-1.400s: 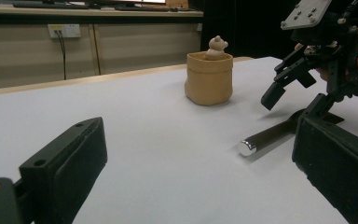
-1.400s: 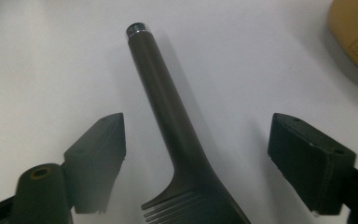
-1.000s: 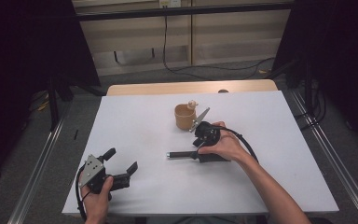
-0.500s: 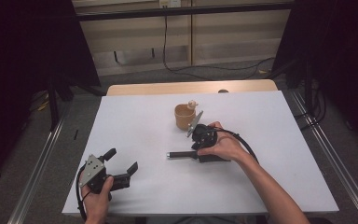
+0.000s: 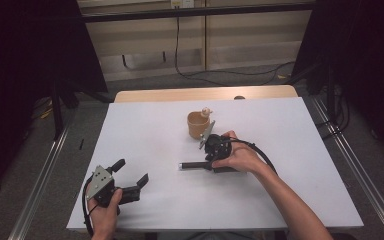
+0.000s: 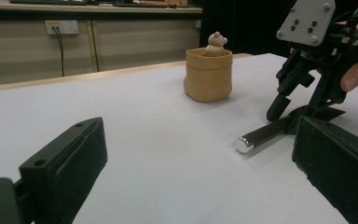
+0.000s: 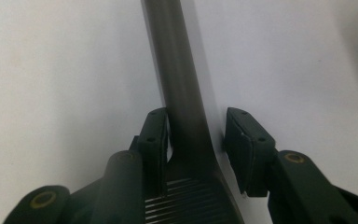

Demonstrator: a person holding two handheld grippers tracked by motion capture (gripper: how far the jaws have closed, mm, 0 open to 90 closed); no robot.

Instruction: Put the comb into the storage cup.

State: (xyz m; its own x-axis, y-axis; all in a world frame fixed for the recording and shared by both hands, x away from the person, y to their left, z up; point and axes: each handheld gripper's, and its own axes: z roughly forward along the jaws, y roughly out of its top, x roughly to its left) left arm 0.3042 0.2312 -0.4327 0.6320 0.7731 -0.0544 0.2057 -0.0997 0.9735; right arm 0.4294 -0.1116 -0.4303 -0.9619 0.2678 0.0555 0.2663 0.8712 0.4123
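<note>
Writing: none legible. R tongs (image 7: pixel 196 135) have just been closing round dark handle (image 7: pixel 179 79), gap at one pad; L tongs (image 6: pixel 200 172) spread at 7 o'clock on tabletop (image 5: pixel 290 130).

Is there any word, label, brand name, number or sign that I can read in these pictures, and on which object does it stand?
No readable text in any view.
Tan pot: no print.
Dark tool handle: no marking.
Grey plate on the right gripper: screw holes, no lettering.
Wall socket: too small to tell.
</note>
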